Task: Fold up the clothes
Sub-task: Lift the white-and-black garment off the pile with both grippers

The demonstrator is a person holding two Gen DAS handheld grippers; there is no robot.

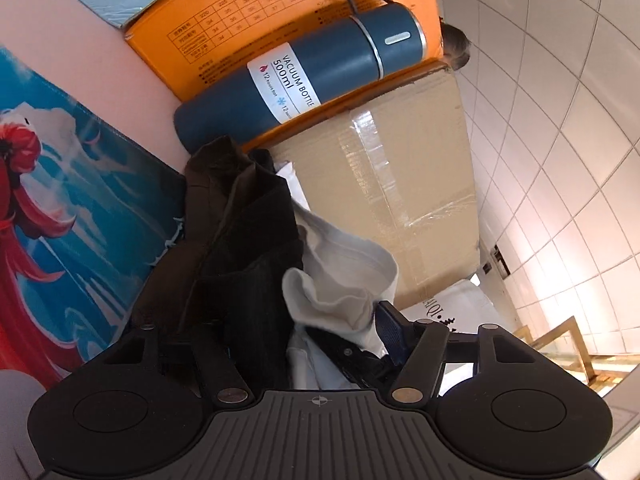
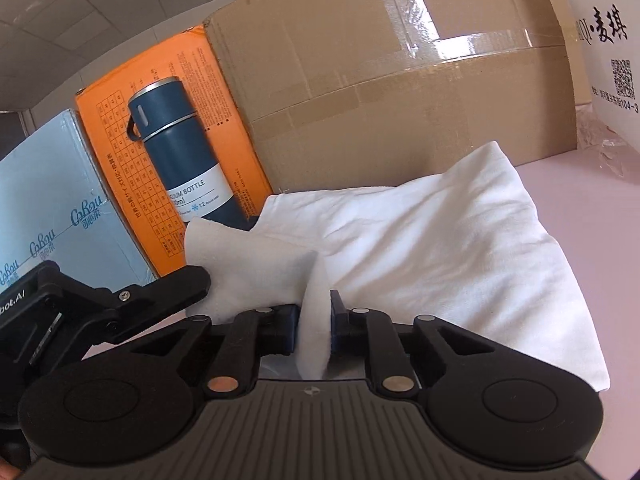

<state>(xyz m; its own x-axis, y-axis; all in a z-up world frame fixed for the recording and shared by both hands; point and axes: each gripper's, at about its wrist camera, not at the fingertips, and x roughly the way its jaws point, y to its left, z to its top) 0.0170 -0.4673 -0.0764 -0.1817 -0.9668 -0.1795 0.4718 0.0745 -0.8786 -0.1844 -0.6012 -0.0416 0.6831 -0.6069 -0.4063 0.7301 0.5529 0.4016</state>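
Note:
A white garment [image 2: 440, 248] lies on the pink table [image 2: 592, 208] in front of the boxes. My right gripper [image 2: 316, 316] is shut on a raised fold of it, which stands upright between the blue pads. My left gripper [image 2: 176, 284] comes in from the left, its finger touching the same white fold. In the left wrist view, my left gripper [image 1: 320, 332] has its linkages spread. One blue pad [image 1: 390, 328] shows beside bunched white cloth [image 1: 344, 280]. Its other finger is hidden behind a heap of dark brown and black garments [image 1: 240, 240].
A blue vacuum bottle [image 2: 180, 152] stands against an orange box [image 2: 116, 140]. A taped cardboard box [image 2: 380, 80] is behind the garment, a pale blue box [image 2: 52, 208] at left, and a white printed bag [image 2: 600, 40] at right. A picture mat [image 1: 60, 220] covers part of the table.

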